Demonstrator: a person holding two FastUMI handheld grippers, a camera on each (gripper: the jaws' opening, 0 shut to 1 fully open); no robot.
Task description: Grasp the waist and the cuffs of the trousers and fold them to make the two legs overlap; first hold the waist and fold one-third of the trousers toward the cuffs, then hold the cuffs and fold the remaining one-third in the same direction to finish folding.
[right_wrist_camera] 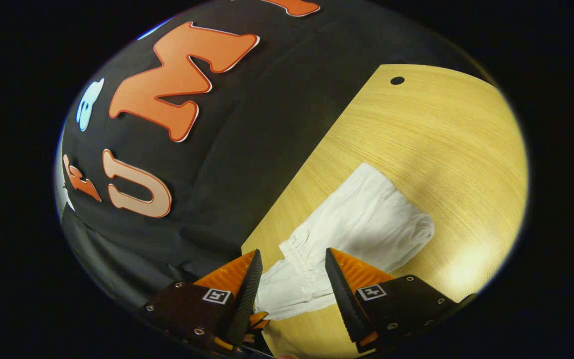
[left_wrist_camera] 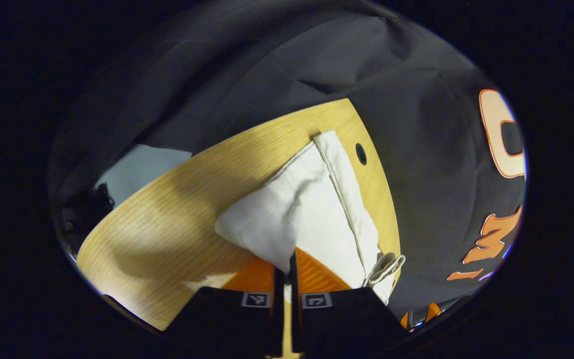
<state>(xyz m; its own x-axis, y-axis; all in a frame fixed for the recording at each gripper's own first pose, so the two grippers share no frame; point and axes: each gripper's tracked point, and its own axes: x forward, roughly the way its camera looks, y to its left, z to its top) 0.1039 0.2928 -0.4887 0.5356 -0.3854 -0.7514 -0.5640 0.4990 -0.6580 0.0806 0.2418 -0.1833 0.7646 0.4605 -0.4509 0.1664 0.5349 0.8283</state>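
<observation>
While the left gripper (left_wrist_camera: 285,271) pinches a trouser edge to anchor it, the right gripper (right_wrist_camera: 291,279) hangs with its 2 fingers spread over the gathered waistband, trousers (right_wrist_camera: 366,224) bunched on the table (right_wrist_camera: 441,129)

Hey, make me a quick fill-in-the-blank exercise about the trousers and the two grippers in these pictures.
1. The trousers lying on the wooden table are ____ in colour.
2. The left gripper is ____ on the trousers' fabric.
3. The right gripper has its fingers ____, with the gathered waistband between them.

Missing words: white; shut; open
</observation>
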